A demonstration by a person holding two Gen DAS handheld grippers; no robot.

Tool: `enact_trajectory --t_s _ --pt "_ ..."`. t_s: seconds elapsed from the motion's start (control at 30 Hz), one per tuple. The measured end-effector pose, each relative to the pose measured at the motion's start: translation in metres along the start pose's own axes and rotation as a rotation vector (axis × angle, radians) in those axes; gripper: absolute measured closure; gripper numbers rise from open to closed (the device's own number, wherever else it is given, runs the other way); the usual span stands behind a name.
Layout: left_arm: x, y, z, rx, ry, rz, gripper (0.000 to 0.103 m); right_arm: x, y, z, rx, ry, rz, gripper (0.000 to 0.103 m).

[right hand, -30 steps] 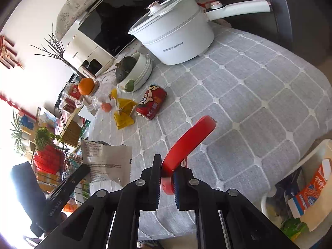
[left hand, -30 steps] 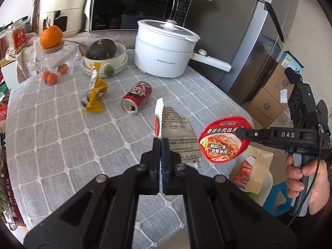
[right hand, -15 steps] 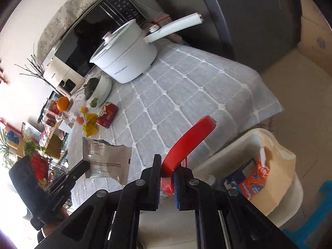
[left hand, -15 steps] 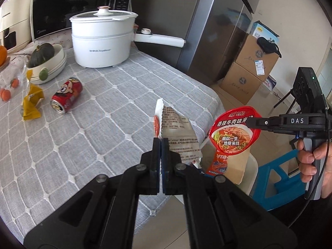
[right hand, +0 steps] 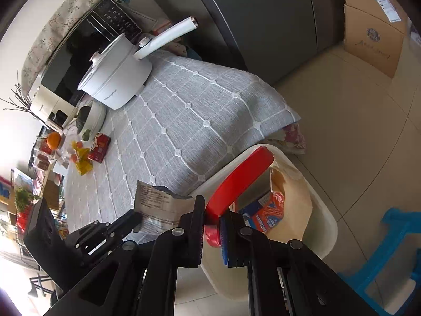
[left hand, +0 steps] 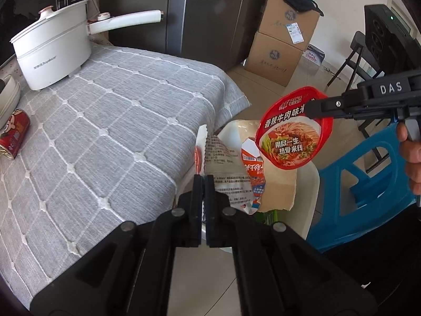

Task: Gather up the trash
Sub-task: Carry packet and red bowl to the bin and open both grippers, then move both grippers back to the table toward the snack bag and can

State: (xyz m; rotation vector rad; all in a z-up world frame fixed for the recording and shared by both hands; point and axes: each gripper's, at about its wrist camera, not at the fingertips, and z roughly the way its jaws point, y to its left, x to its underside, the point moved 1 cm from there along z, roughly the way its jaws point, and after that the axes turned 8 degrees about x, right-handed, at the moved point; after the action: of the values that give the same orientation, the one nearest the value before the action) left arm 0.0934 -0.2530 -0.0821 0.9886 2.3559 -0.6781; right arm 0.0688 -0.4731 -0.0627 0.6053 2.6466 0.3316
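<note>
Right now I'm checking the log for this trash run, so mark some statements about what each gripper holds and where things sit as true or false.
1. The left gripper is shut on the torn wrapper. True.
2. The right gripper is open and holds nothing. False: it is shut on the red noodle lid.
3. The red noodle lid hangs above the trash bin. True.
4. The red can is already in the bin. False: it lies on the grey tablecloth.
5. The white pot stands on the floor. False: it stands on the table.
</note>
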Motion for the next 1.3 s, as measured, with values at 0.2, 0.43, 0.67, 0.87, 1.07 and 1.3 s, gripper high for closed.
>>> enact_trajectory --t_s 0.2,0.43,0.67,0.87,1.07,1.3 --pt "0.002 -0.008 0.005 -0.023 0.004 0.036 0.049 0.003 -0.012 0.002 0.023 0.01 0.016 0.092" --pt "0.0 0.011 -0.009 -0.072 -0.021 -0.033 0.026 0.003 -0.015 0.005 0.036 0.027 0.032 0.087" --pt "0.003 0.031 -0.028 -0.122 -0.045 -0.097 0.021 0.001 -0.013 0.004 0.029 0.019 0.051 0.047" --pt "0.01 0.049 -0.047 -0.181 -0.064 -0.125 0.017 -0.002 0.008 0.008 0.024 0.016 0.015 0.043" --pt "0.018 0.078 -0.071 -0.273 -0.086 -0.185 0.003 -0.005 0.041 0.012 0.08 -0.018 -0.073 0.034" --pt "0.027 0.118 -0.101 -0.393 -0.127 -0.245 0.001 -0.012 0.081 0.018 0.1 -0.056 -0.132 0.026"
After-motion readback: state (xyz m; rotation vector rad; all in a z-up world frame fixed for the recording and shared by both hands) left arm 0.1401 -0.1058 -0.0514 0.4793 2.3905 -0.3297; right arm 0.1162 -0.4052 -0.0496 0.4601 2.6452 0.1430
